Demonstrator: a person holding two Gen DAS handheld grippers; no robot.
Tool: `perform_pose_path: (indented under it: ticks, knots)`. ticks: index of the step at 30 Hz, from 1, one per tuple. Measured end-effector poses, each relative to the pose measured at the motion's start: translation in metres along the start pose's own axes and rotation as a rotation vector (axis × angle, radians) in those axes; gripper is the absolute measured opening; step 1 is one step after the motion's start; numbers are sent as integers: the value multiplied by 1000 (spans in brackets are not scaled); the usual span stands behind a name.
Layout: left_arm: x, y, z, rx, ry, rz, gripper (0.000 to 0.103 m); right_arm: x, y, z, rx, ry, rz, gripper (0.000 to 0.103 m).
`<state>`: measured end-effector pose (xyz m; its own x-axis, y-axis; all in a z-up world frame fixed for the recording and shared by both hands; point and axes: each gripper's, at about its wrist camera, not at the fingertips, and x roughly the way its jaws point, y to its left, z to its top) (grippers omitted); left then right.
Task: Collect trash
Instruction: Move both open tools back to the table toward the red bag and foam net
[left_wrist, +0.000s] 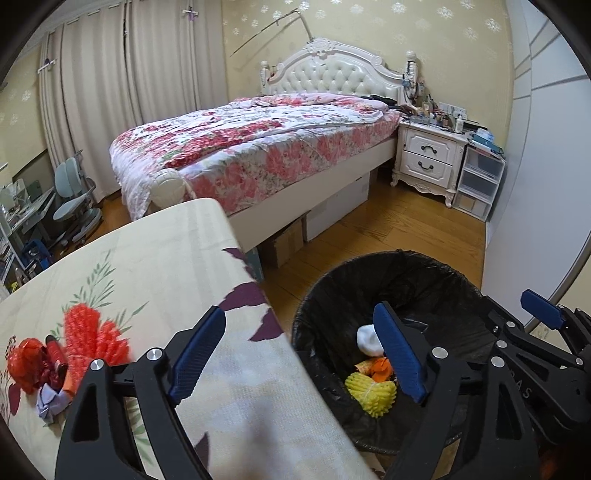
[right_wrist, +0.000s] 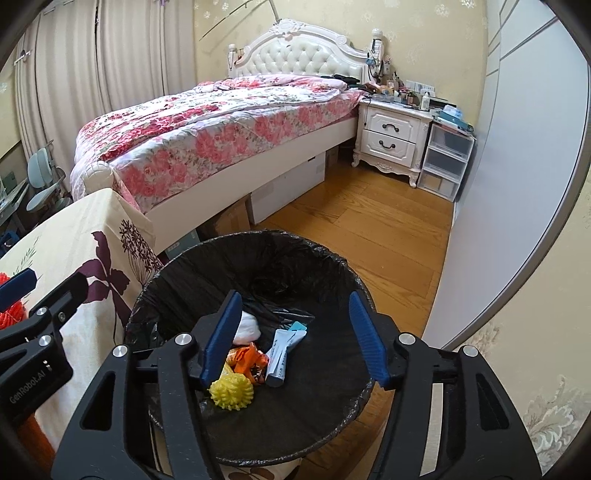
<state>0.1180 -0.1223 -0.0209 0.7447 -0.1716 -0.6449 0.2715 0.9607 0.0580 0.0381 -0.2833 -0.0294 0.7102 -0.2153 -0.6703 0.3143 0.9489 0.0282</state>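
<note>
Both grippers poised above the black-lined bin (right_wrist: 255, 280), set on the floor just beside the worktop's (left_wrist: 155, 266) near right corner, so that trash from the cloth has only a short way to travel. Right gripper (right_wrist: 295, 339) directly over the bin's mouth, fingers (right_wrist: 369, 339) standing apart with nothing between them; a sensible height for a drop, since anything let go there falls inside the liner. Left gripper (left_wrist: 295, 354) astride the worktop's right edge, one finger over the cloth and the other over the bin, spread wide and likewise holding nothing. Already lying at the bottom of the bin: a yellow foam net (right_wrist: 232, 396), an orange wrapper (right_wrist: 249, 360), a white wad (right_wrist: 249, 326) and a white tube (right_wrist: 280, 362), heaped near the middle. Still waiting on the worktop, toward its near left edge: a red foam net (left_wrist: 92, 339), a red mesh bundle (left_wrist: 27, 365) and a small lilac scrap (left_wrist: 51, 400), close together and easy to reach. Probably about half of the task done; next, most likely a return of the open fingers to that cluster.
</note>
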Motion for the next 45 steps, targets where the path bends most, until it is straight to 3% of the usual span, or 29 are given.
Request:
perform_pose_path:
  ticks: [11,21,33,38,43,44,45]
  knots:
    - [-37,72,-19,-97,-14,122,84,-22,43,-4,-53,-8,88,60]
    - [-68,159,-43,-198,-16,274,84,-38,114,-13,-159,1,209,60]
    - [-65,249,-74,-307,40,438,84,-53,200,-17,-276,8,341,62]
    - [-51,277,-78,-321,84,416,84,-59,230,-17,-308,3,390,65]
    - [-42,289,-79,-351,131,344,84,-55,254,-15,-324,15,427,65]
    - [-43,290,-79,-355,132,336,83,-56,256,-14,-322,16,436,65]
    - [-42,291,-80,-357,132,327,73,-58,257,-14,-318,15,442,65]
